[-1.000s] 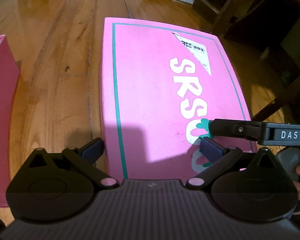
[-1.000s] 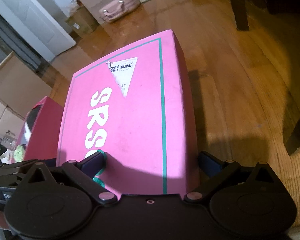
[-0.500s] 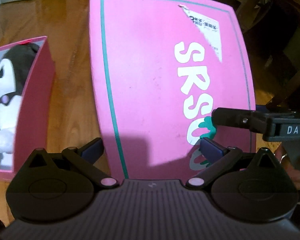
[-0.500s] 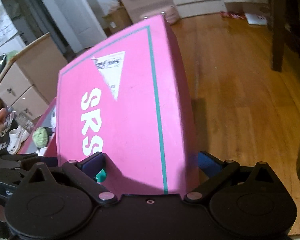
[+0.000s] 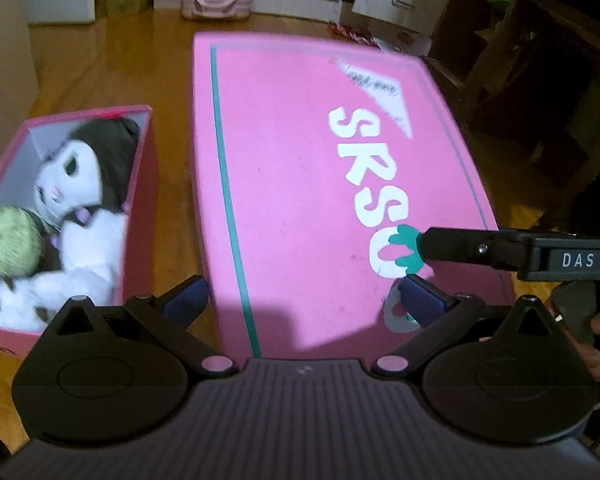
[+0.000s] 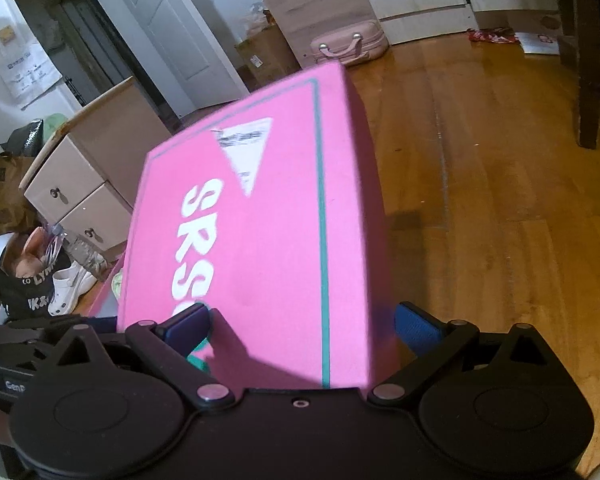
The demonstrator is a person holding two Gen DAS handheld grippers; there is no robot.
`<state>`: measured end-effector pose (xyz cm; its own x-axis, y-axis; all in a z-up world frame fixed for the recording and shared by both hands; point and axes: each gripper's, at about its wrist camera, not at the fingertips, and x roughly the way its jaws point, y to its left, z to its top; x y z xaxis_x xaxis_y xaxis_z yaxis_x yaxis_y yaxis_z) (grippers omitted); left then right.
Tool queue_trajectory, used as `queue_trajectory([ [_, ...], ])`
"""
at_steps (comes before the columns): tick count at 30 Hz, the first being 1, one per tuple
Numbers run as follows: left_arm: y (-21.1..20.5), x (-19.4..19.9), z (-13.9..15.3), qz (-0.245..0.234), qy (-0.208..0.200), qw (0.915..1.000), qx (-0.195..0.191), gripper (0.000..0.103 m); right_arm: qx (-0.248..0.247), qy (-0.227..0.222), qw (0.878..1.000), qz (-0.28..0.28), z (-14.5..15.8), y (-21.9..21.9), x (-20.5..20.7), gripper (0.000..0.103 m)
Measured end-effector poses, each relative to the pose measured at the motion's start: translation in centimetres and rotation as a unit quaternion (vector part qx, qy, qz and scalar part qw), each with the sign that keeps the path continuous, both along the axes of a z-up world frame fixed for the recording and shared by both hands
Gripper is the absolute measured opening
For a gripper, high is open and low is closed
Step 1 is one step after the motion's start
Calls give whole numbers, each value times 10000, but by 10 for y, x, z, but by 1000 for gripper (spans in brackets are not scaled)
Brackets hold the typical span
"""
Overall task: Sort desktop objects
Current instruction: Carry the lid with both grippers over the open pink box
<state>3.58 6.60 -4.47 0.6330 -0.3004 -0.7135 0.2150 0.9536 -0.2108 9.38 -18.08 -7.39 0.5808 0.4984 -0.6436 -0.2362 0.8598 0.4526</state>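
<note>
Between the spread blue pads of the left gripper [image 5: 302, 296] sat the near-left corner of the pink box lid [image 5: 324, 184]; contact could not be confirmed. The right gripper [image 6: 302, 322] straddled the lid's near-right corner, its pads likewise wide apart, grip unconfirmed. White "SRS" lettering and a torn white label [image 6: 246, 148] marked the lid. Beside the lid on the left stood the open pink box [image 5: 140, 216], containing a black-and-white plush toy [image 5: 84, 184] and a green yarn ball [image 5: 12, 240]. Both lay over a wooden floor [image 6: 500, 200], and a pink case [image 6: 350, 44] stood farther back.
</note>
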Motion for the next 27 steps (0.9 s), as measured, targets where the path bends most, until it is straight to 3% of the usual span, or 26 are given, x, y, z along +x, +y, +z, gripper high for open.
queue_trajectory([
  [7, 27, -11, 9, 140, -129, 9998, -102, 103, 311, -5, 9995, 42, 3, 13, 0, 101],
  [22, 69, -25, 13, 391, -54, 9990, -192, 103, 10, -234, 9994, 271, 24, 71, 8, 102],
  [27, 96, -23, 17, 543, -112, 9984, 84, 103, 50, -191, 9988, 451, 28, 103, 22, 101],
])
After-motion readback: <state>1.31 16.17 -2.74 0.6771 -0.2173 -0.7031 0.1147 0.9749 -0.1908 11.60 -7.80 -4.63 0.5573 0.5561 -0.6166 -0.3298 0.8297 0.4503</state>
